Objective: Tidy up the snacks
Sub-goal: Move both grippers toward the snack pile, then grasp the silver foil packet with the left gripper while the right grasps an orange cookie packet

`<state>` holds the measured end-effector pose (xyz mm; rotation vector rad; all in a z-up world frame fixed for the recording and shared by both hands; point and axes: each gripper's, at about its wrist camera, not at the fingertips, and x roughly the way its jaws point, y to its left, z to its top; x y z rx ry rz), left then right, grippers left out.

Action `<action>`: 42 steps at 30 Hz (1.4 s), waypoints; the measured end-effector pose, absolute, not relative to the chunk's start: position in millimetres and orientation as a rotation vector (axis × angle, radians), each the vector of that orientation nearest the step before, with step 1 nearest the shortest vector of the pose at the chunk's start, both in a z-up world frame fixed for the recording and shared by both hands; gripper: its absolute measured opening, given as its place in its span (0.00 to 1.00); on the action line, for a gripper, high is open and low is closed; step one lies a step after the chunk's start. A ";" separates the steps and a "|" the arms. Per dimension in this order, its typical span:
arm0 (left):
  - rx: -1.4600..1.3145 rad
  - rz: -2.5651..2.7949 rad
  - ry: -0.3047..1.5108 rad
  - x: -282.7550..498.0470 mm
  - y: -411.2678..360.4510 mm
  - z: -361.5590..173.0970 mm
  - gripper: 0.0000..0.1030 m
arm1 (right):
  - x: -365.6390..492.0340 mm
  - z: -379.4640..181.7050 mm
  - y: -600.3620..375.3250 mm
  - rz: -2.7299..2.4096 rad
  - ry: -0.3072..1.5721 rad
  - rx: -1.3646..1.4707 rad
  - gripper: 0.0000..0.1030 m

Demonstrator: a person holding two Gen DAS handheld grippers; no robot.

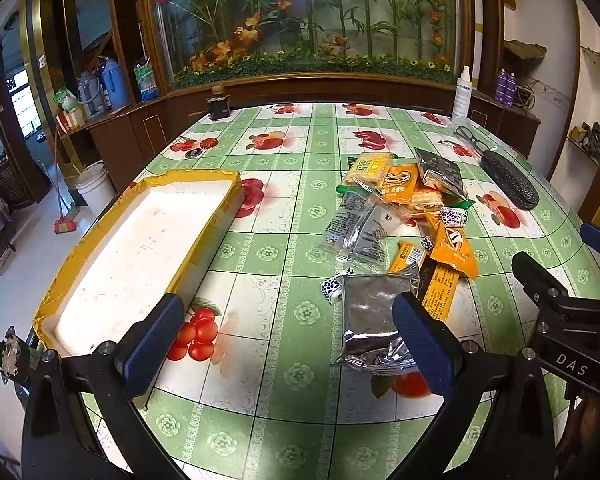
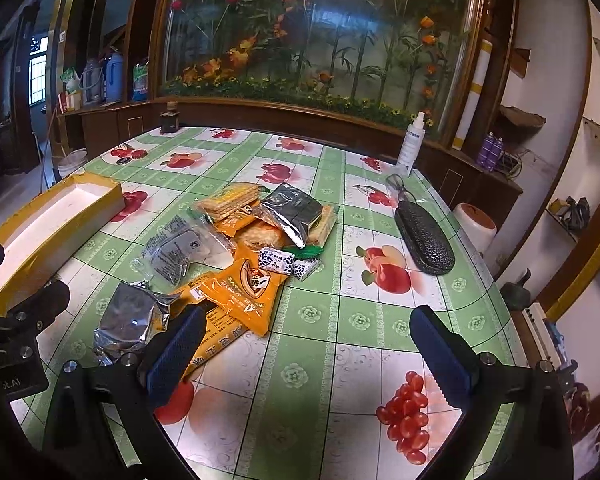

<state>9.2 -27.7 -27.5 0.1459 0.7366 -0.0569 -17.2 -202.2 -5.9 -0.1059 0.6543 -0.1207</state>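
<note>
**Snack pile loose on worktop, tray empty, both jaws released**

Worktop (image 1: 300,264): glossy vinyl cloth, green/white check w/ printed fruit; far edge curved, meets dark wood cabinet.

Tray (image 1: 140,236): shallow rectangular box, white foam-like inside w/ yellow taped rim, at left edge of worktop; nothing in it. Also seen in right wrist view (image 2: 40,216), well apart from pile.

Snack pile (image 1: 400,216): approx centre-right of worktop, pkts overlapping. Materials: crinkled silver foil pouch (image 1: 376,320) nearest the left gripper; clear plastic pkt w/ printed back label (image 1: 360,224); orange film pkts (image 1: 454,252), one w/ a cartoon-face logo, text too small to read; cracker stack in clear wrap (image 1: 370,166); dark foil pkt (image 1: 440,172); small white/blue wrapped sweets (image 1: 454,216).

Left gripper (image 1: 288,344): jaws spread wide, nothing between pads; right pad's tip overlaps the silver pouch in view, contact cannot be told. Blue ribbed pads.

Right gripper (image 2: 312,356): jaws spread wide, empty; bare cloth between pads, left pad over edge of an orange pkt (image 2: 244,292).

Open room: bare cloth betw tray and pile; near-side strip in front of both grippers clear.

Right side: black textured glasses case (image 1: 510,180), glasses (image 1: 470,136), white spray bottle (image 1: 462,94) near far edge. "DAS" legible on the right gripper's body in left wrist view.
</note>
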 end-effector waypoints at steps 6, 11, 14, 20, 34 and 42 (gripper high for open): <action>0.149 -0.066 0.738 7.0 -31.1 -26.7 1.00 | -18.5 -4.9 -203.5 -0.131 0.649 -0.115 1.00; 0.143 -0.072 0.729 6.7 -33.0 -25.9 1.00 | -19.6 -4.2 -204.1 -0.134 0.645 -0.115 1.00; 0.144 -0.072 0.729 7.3 -33.7 -26.7 1.00 | -20.3 -3.8 -204.4 -0.139 0.642 -0.120 1.00; 0.133 -0.081 0.751 9.1 -34.3 -29.0 1.00 | -20.7 -4.3 -204.6 -0.136 0.646 -0.118 1.00; 0.108 -0.195 0.904 48.4 -63.4 -61.5 1.00 | -0.5 -33.6 -247.8 0.034 0.738 0.186 1.00; 0.134 -0.168 0.972 71.1 -54.6 -90.6 1.00 | 66.1 -45.8 -233.6 0.111 0.831 0.278 0.95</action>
